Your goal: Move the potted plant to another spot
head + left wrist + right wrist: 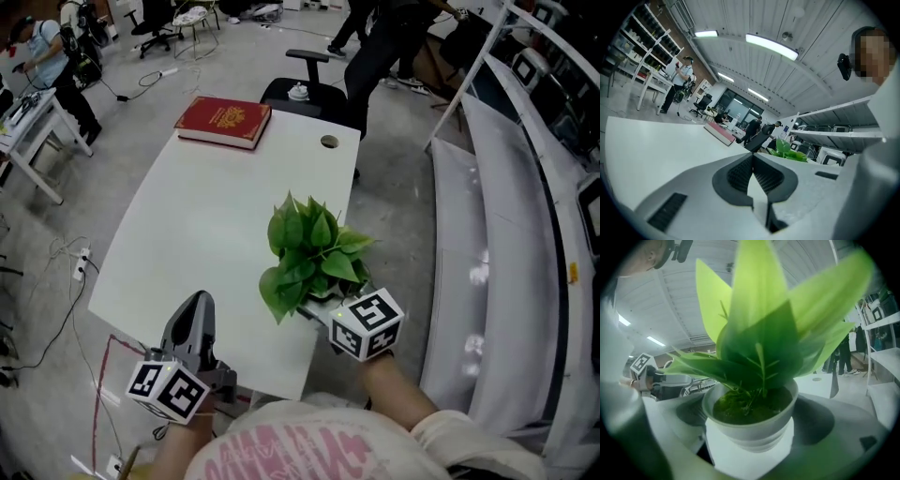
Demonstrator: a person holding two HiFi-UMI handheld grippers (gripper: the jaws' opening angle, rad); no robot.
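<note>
The potted plant [310,251] has broad green leaves and a small white pot [749,423]. It is at the near right edge of the white table [202,220]. My right gripper [325,309] is shut on the pot, one jaw on each side, and the leaves hide the fingertips in the head view. In the right gripper view the leaves [759,333] fill most of the picture. My left gripper [194,314] is over the table's near edge, to the left of the plant. It is shut with nothing between its pads [740,173]. From there the plant [790,151] shows to the right.
A red book [223,122] lies at the table's far end, near a round cable hole [328,142]. A black office chair [305,89] stands behind the table. White shelving [511,197] runs along the right. Another desk [28,122] and people are at the far left.
</note>
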